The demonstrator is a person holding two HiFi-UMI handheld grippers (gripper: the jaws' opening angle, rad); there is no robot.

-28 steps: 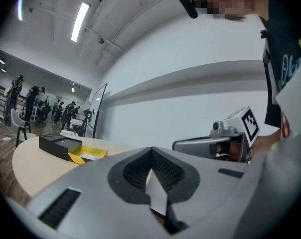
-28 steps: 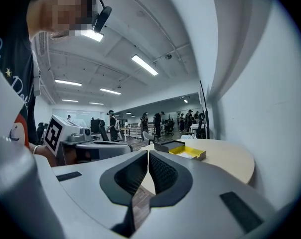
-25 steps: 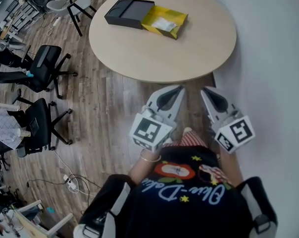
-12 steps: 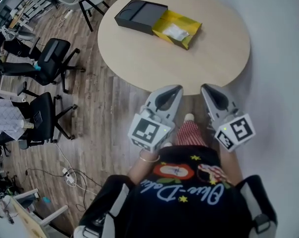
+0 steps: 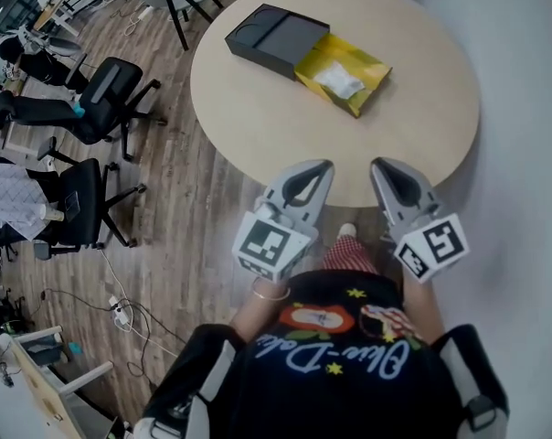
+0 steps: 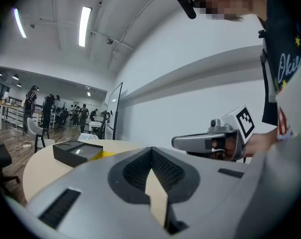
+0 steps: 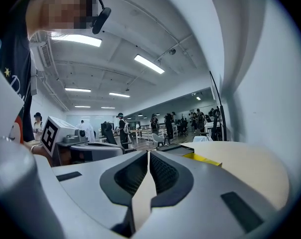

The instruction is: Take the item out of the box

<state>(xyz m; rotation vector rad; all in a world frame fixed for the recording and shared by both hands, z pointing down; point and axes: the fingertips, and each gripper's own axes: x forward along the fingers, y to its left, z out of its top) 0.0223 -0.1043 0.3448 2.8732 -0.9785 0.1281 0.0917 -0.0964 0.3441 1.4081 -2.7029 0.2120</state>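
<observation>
Box (image 5: 274, 39) lies diagonally — yellow drawer (image 5: 374, 66) pointing rightward

Box (image 5: 276, 37) is lying far back on the desk (image 5: 422, 126), item (image 5: 338, 80) sitting in its tray (image 5: 374, 68); left claw (image 5: 323, 165) and right claw (image 5: 379, 165) are hovering side by side at the near edge

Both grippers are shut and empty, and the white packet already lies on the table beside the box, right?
Not quite: the head view shows the white packet lying inside the yellow tray, not on the table. The rest holds.
</observation>
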